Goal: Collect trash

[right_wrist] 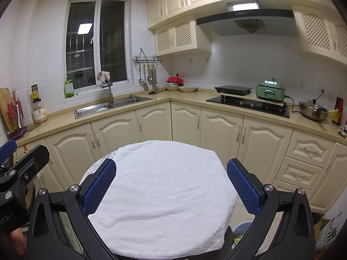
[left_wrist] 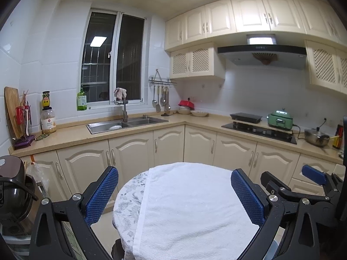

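My left gripper (left_wrist: 174,192) is open and empty above a small round table covered by a white towel (left_wrist: 190,205). My right gripper (right_wrist: 171,186) is open and empty over the same towel (right_wrist: 164,195). Each gripper shows at the edge of the other's view: the right one (left_wrist: 303,186) and the left one (right_wrist: 19,162). No trash lies on the towel. A small dark scrap (left_wrist: 42,137) lies on the counter's left end, and another small scrap (right_wrist: 342,132) lies at the counter's far right.
An L-shaped beige counter (left_wrist: 195,122) holds a steel sink (left_wrist: 125,124), a black hob (left_wrist: 260,131), a green cooker (left_wrist: 279,119) and a steel pan (left_wrist: 316,137). A dark appliance (left_wrist: 13,186) stands at the left. A bluish bin rim (right_wrist: 244,227) and a cardboard box (right_wrist: 327,231) sit on the floor.
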{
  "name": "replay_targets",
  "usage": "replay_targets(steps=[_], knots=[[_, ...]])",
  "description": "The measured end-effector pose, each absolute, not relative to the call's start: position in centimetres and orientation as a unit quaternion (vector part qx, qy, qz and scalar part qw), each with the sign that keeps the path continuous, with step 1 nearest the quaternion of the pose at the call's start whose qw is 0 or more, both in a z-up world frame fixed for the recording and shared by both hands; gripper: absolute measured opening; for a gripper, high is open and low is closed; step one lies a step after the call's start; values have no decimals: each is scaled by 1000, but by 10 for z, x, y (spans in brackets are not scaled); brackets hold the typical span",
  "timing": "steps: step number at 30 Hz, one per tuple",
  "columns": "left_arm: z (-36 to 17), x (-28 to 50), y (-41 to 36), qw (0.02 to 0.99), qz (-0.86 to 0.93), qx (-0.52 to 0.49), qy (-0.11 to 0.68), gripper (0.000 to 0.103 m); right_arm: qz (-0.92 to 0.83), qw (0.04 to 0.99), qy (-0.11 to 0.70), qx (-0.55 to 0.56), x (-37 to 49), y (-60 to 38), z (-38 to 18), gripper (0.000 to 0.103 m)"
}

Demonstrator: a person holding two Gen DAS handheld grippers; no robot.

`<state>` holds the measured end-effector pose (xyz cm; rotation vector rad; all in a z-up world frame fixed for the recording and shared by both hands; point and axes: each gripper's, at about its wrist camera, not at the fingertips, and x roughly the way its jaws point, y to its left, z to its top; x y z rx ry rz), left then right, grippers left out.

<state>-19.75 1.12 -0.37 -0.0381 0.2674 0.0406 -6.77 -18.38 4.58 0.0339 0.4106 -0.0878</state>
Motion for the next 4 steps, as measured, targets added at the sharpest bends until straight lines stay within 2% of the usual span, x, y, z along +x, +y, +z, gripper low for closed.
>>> replay_targets(steps=[4], knots=[[-7, -203, 9, 991, 22, -21, 128, 102, -44, 978, 203, 16, -68, -184, 46, 103]])
